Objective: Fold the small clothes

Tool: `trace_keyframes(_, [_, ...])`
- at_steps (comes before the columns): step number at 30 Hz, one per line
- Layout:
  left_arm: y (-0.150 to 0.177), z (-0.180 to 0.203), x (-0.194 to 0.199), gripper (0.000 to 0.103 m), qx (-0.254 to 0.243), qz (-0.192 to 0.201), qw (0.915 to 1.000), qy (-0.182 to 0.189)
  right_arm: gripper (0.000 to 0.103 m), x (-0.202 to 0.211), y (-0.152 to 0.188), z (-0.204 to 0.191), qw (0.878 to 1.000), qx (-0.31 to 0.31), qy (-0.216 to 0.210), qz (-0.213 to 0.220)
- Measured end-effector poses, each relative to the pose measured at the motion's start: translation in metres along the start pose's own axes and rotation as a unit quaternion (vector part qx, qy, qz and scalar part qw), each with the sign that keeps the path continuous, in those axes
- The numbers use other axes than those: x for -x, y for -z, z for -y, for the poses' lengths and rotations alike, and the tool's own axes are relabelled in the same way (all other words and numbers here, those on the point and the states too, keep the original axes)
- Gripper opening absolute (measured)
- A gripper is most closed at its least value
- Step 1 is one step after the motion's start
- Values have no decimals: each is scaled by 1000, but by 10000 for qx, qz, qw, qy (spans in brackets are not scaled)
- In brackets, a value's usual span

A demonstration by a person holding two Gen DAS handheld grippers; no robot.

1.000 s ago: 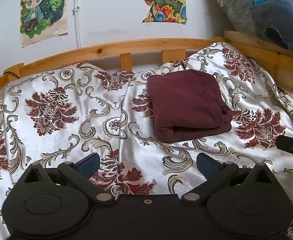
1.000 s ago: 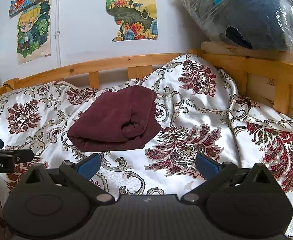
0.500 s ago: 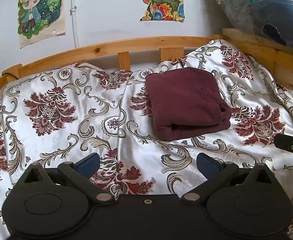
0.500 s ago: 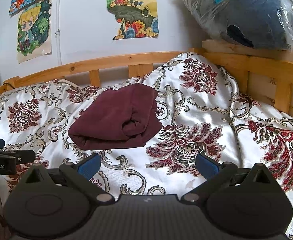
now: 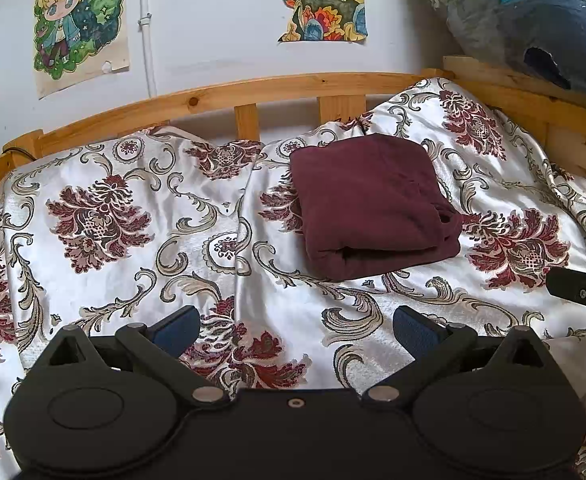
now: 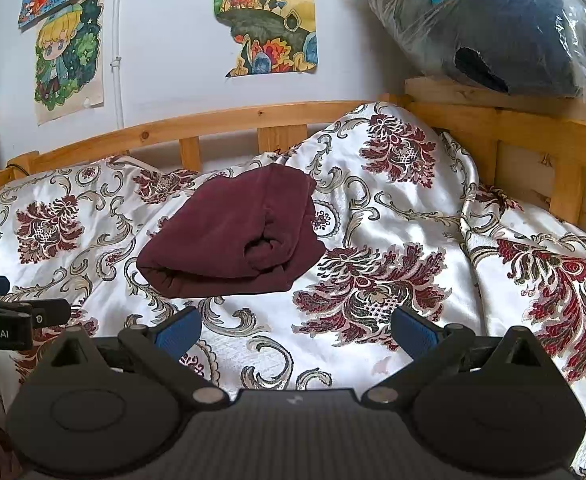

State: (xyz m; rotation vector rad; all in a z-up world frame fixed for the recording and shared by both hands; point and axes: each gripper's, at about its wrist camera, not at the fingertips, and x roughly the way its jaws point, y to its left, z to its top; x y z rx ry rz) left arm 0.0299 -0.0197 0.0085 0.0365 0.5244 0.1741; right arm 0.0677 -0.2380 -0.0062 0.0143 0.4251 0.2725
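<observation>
Nearest the left camera: left gripper (image 5: 295,326) hovering low over the bedspread (image 5: 133,240), blue pads (image 5: 177,326) spread wide, gripping nothing, only patterned cloth showing between them. Poking in at that view's right edge, well apart from the garment: black tip of the right gripper (image 5: 577,288). Nearest the right camera: right gripper (image 6: 295,330) likewise hanging over the bedspread (image 6: 373,340), pads (image 6: 413,330) standing wide apart, empty. Showing at that view's left edge: black bar of the left gripper (image 6: 13,312), lettering "Robot.AI" on it.

Farther up the bed, beyond both sets of fingers and touching neither: folded maroon garment (image 5: 369,204) lying flat on the bedspread as a compact bundle, folded edge facing the cameras, layers showing along that edge. Sitting right of centre in the left view, left of centre in the right view (image 6: 233,236), a rolled-in tuck visible on its near right corner. Rising in creased ridges around it, heaping up to its right: the floral bedspread.

Behind the garment: wooden rail (image 5: 253,92) curving along the bed's far side, slats beneath it, continuing round the right side. Resting on the frame at upper right: plastic-wrapped bundle (image 6: 493,24), dark blue inside. Farthest back, hanging on the pale wall: cartoon poster (image 5: 79,24) at left, landscape picture (image 5: 317,0) near centre, thin pipe (image 5: 147,28) running down between them.
</observation>
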Motion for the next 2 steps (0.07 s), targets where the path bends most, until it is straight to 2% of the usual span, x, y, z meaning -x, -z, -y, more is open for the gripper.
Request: trace_keyframes(2, [0,0,0,102,2,-8,10000,2,103,-1,0,0,10000,-15,-10,-30])
